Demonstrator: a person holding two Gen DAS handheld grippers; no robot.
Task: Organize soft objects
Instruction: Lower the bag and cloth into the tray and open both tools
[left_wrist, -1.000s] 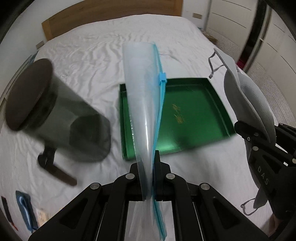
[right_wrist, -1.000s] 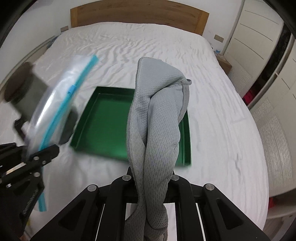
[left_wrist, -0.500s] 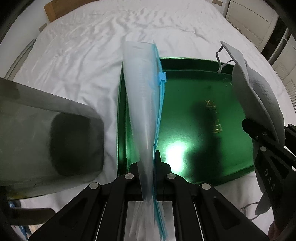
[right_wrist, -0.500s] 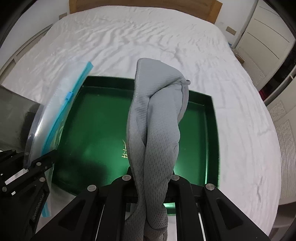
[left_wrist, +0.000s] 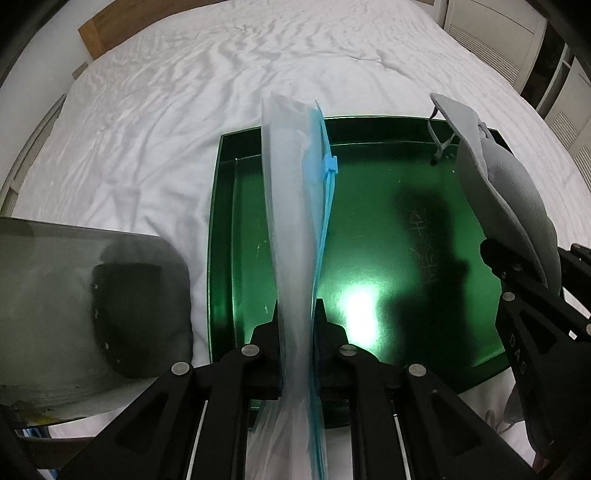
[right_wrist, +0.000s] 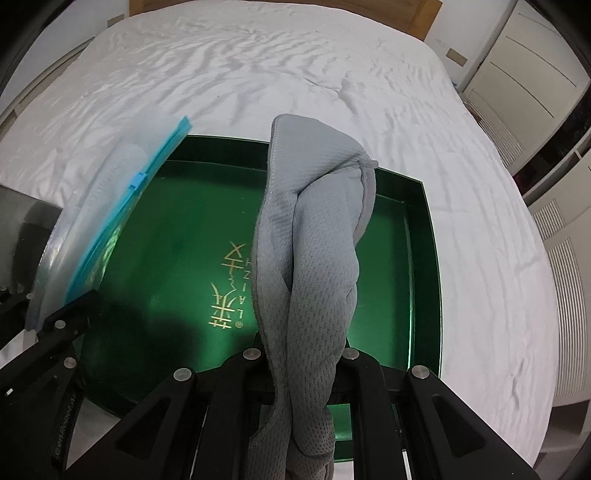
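We hold two soft things over the green tray (left_wrist: 388, 229). The zip bag (left_wrist: 295, 229), clear with a blue slider strip, stands up between the jaws of our left gripper (left_wrist: 296, 314), above the tray's left part. The grey padded mask (right_wrist: 314, 258), folded on itself with its strap at the top, is pinched in our right gripper (right_wrist: 301, 343) above the tray's middle, by the gold lettering.

A second ago the tray lay well ahead of us on the white bed (left_wrist: 147, 129) and looked small; now it fills the lower half of both wrist views and our shadows fall on its floor. Both hands have come down and forward together, so we judge the carry to be over and the drop-off the step in hand. The dark translucent container (left_wrist: 85, 302), earlier tilted and blurred at the left, now sits close at the left gripper's side, just off the tray's left wall.

The left jaws are starting to open, yet the bag is between them and shows no sag, so we take it as gripped for now. The right jaws are closed tight on the mask's waist. Both grippers point steeply down at the tray, side by side and near each other, the right one's mask visible at the edge of the left view.
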